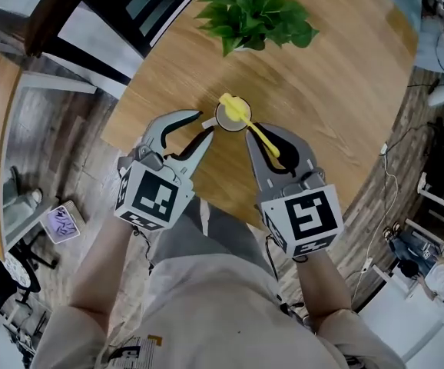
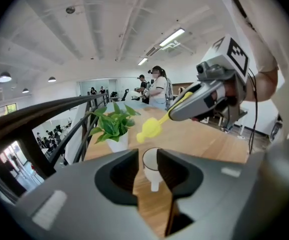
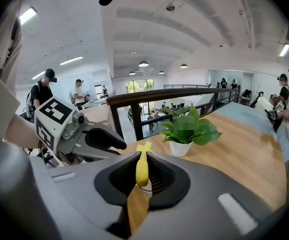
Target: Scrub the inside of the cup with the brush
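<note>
If the brush (image 1: 246, 121) were pressed in before the cup (image 1: 232, 118) is steadied, the cup could be tipped or shoved along the bench (image 1: 337, 91). It stands free just short of the plant (image 1: 256, 10), and the left tongs (image 1: 204, 127) are held apart with nothing clamped. The thin yellow handle, on which the right tongs (image 1: 256, 134) are closed, might also be twisted under side load. Both tongs are angled forward and down, converging on the cup, with the brush head above its mouth.
</note>
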{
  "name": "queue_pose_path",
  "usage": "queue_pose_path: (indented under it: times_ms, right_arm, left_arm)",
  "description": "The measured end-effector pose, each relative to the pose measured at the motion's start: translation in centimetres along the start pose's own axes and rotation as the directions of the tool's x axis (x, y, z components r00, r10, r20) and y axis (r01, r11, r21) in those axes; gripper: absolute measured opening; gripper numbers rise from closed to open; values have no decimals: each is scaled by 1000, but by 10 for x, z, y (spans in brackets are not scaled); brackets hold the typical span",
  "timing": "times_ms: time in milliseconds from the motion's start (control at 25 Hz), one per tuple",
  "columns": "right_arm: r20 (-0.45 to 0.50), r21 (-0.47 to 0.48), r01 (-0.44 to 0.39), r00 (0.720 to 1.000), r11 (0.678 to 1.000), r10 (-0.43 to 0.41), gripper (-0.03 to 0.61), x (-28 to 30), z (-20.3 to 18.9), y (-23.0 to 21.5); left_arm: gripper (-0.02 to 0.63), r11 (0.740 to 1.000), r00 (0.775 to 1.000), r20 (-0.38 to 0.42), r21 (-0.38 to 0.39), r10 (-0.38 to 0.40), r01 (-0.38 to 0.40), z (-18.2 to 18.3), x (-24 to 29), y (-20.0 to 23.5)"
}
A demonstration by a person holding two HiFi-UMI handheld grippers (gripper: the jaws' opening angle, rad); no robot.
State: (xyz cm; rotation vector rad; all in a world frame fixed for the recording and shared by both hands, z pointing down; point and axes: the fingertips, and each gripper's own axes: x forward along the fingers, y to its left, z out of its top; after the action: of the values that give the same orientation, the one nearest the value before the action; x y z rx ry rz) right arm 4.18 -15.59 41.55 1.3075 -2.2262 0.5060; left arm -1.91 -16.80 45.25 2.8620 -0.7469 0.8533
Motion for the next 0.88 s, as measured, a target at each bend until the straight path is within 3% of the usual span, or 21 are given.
queue_pose_path:
  times_ms: [160, 400, 880]
  right_arm:
    - [-54, 8, -30, 998, 1000, 30, 32, 15, -22, -4]
    - [-138, 30, -25, 990, 999, 29, 32, 30, -54, -12]
    - [-198, 41, -42, 979, 998, 50, 32, 48, -79, -12]
  left_arm:
    - [114, 998, 998, -7, 1, -59, 59, -14, 22, -5]
    - [128, 988, 984, -96, -6, -152, 152, -43, 43, -15]
    - [129, 975, 953, -209, -9, -217, 220, -81, 77, -26]
